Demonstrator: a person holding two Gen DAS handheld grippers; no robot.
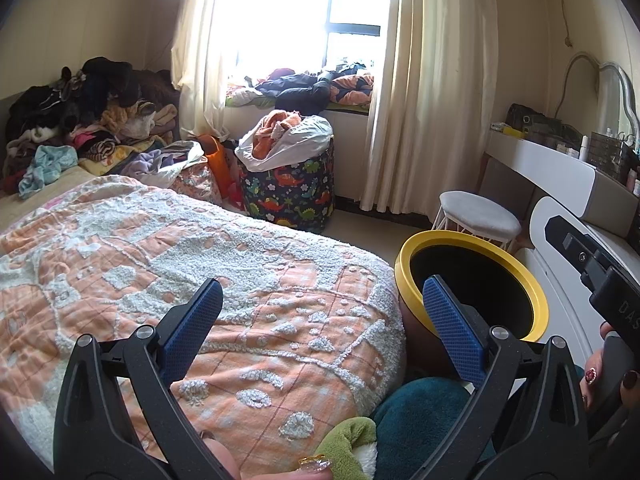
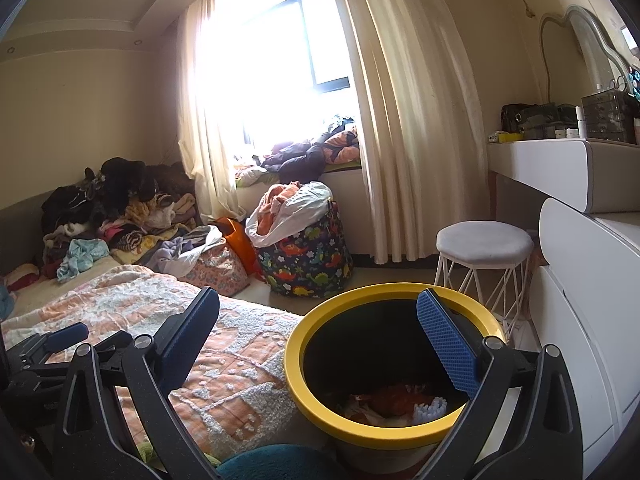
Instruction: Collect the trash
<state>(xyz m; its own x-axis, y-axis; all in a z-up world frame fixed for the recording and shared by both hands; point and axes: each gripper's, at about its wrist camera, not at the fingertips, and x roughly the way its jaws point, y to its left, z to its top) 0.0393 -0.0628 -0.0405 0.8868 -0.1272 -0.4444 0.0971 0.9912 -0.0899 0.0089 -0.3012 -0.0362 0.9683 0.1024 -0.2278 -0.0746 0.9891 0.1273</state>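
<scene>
Both of our tongs are spread wide with nothing between the pads. Our left tongs (image 1: 322,312) hang over the orange-and-white bedspread (image 1: 160,248), with the yellow-rimmed trash bin (image 1: 404,264) just beside the right pad. Our right tongs (image 2: 318,320) sit over the bin's mouth, right pad inside the rim. Trash (image 2: 394,402) lies at the bin bottom, below the tongs. A white stool (image 2: 484,240) stands behind the bin.
</scene>
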